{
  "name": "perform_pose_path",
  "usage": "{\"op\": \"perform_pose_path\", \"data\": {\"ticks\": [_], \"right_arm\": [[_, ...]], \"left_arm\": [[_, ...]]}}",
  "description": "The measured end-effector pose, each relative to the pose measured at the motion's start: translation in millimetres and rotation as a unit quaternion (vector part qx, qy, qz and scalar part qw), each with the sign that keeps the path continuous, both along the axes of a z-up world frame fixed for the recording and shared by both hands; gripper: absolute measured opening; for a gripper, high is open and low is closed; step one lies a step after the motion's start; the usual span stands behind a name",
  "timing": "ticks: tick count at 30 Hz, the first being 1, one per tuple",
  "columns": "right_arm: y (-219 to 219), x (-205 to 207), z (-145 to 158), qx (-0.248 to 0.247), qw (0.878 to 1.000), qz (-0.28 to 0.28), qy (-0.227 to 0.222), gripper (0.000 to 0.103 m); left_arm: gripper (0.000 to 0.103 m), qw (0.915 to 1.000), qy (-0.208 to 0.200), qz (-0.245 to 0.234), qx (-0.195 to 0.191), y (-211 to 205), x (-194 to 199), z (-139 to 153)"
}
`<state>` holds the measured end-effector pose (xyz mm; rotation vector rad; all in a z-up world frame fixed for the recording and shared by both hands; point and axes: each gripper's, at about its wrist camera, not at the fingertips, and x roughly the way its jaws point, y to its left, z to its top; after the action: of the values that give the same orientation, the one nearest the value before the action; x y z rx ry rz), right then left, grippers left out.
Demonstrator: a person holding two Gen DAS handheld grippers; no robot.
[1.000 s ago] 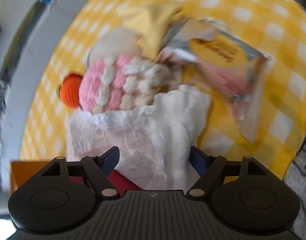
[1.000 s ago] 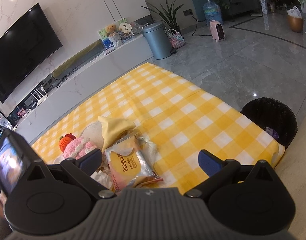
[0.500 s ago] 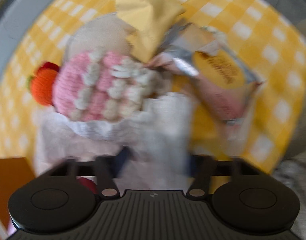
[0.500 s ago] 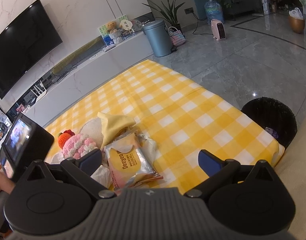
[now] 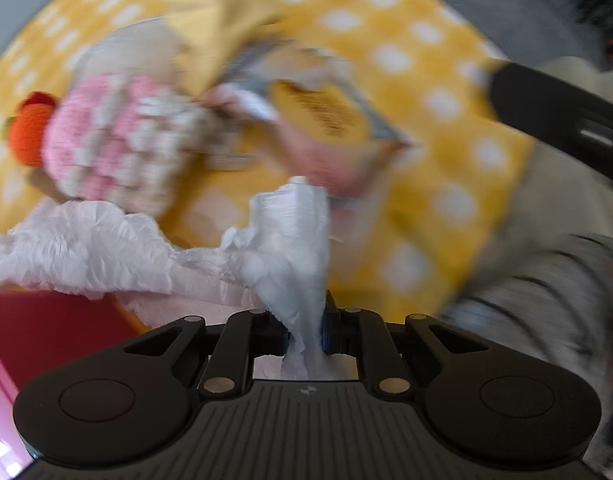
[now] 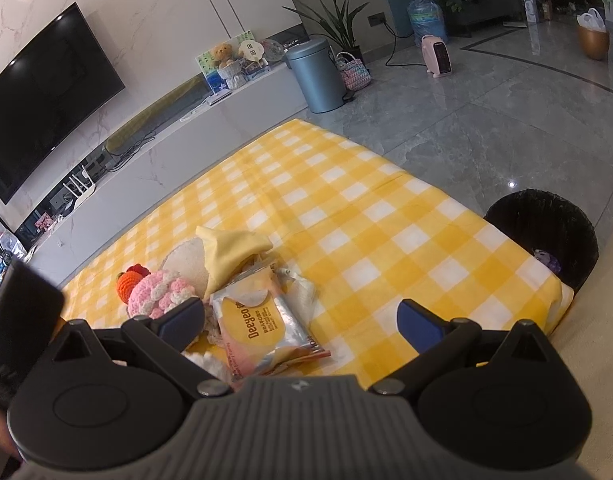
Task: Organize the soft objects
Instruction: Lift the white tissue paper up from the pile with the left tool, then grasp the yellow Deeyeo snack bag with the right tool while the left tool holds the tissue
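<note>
In the left wrist view my left gripper is shut on a crumpled white tissue, which trails off to the left over the yellow checked cloth. Beyond it lie a pink and cream crochet cake with an orange crochet fruit, a yellow cloth and a wipes packet. In the right wrist view my right gripper hangs open above the near edge of the cloth, with the wipes packet, crochet cake and yellow cloth ahead of it.
A black waste bin stands on the floor off the cloth's right corner. A red surface shows at the lower left under the tissue. The black body of the left gripper tool fills the left edge. A person's grey sleeve is at right.
My left gripper's jaws have gone from wide open to shut on the white tissue, and a fold of it now stands up from the cloth. The right gripper has stayed where it was.
</note>
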<state>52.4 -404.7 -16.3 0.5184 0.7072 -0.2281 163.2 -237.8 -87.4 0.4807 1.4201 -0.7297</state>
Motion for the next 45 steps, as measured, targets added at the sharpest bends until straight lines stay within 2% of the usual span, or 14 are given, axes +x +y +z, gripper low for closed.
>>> {"op": "perform_pose_path", "data": {"ticks": [3,7,10,13,17,22,24,26,30,35,37,39,40,45], "right_arm": [[-1.2,-0.9,0.0,0.003,1.000,-0.004,0.000,0.100],[-3.4,-1.5,-1.6,0.007,1.000,-0.009,0.003,0.100],[-3.8,-1.2,-1.6,0.008,1.000,-0.009,0.003,0.100],[-3.0,-0.8,-1.6,0.005,1.000,-0.008,0.006,0.100],[-2.2,-0.4,-1.8,0.002,1.000,-0.007,0.009,0.100],[-1.7,0.6,-2.3,-0.001,1.000,-0.008,0.013,0.100],[-1.1,0.8,-2.0,-0.002,1.000,-0.007,0.014,0.100],[-0.5,1.2,-1.8,-0.003,1.000,-0.009,0.015,0.100],[0.5,1.4,-1.5,-0.006,1.000,-0.007,0.017,0.100],[-0.3,1.1,-1.8,-0.004,1.000,-0.008,0.017,0.100],[-0.2,1.8,-2.0,-0.004,1.000,-0.008,0.018,0.100],[-0.5,1.8,-2.6,-0.003,1.000,-0.006,0.018,0.100],[-0.7,1.8,-2.7,-0.003,1.000,-0.007,0.018,0.100],[-0.2,2.0,-3.0,-0.004,1.000,-0.006,0.018,0.100]], "left_arm": [[0.023,0.9995,-0.009,-0.014,-0.025,-2.7,-4.9,14.3],[0.030,0.9947,-0.078,-0.016,0.065,-6.6,10.4,2.8],[0.038,0.9906,-0.085,0.013,0.106,0.7,28.0,-12.0],[0.049,0.9913,-0.073,0.029,0.106,7.0,40.8,-14.9],[0.073,0.9903,-0.076,0.056,0.102,19.2,53.7,-13.3],[0.075,0.9885,-0.080,0.044,0.121,16.7,61.4,-21.3],[0.090,0.9906,-0.072,0.044,0.108,13.7,56.5,-17.5],[0.091,0.9934,-0.062,0.033,0.091,7.5,47.1,-14.2],[0.098,0.9926,-0.054,-0.012,0.108,-0.3,42.3,-29.3],[0.103,0.9953,-0.031,0.030,0.087,5.2,55.5,-36.7],[0.090,0.9967,-0.036,0.035,0.064,9.3,53.9,-34.8],[0.041,0.9973,-0.052,0.017,0.048,11.3,46.2,-29.7],[0.029,0.9976,-0.052,0.007,0.045,10.3,43.1,-27.6],[0.015,0.9958,-0.065,0.034,0.054,6.8,35.4,-22.8]]}}
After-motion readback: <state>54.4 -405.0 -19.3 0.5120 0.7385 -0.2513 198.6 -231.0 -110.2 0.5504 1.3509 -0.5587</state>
